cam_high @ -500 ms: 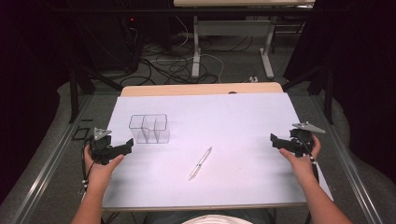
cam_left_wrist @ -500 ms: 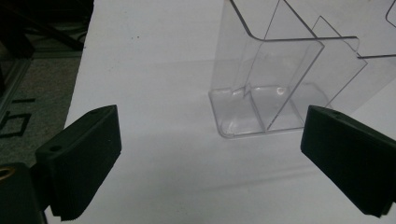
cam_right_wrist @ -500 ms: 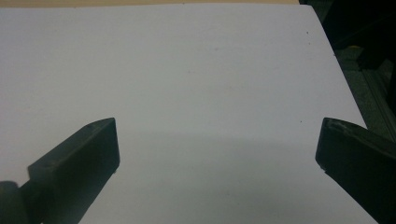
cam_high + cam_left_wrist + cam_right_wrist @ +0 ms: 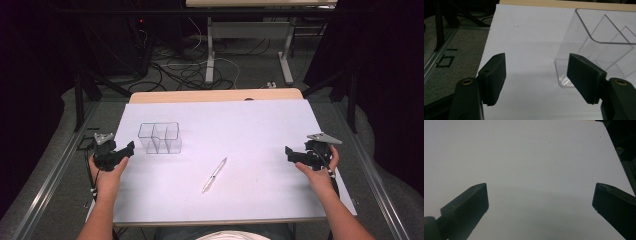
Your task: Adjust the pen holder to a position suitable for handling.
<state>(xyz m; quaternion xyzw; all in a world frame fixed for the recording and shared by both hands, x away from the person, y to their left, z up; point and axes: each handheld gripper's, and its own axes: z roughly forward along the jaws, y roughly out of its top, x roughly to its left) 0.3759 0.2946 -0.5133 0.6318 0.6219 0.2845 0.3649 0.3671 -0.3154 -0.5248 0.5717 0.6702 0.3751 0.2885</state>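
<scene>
Silver pen (image 4: 214,174) appears from above, between tools.

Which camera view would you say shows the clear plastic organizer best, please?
The high view: the whole clear organizer appears there, with its compartments, standing on the white table. The left gripper view catches just one near corner and some dividers, cut off at the frame edge.

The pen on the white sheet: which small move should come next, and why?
Probably the right gripper should move toward the pen. Its jaws are open and empty, and the pen lies free between both grippers, outside the clear organizer near the left gripper.
</scene>
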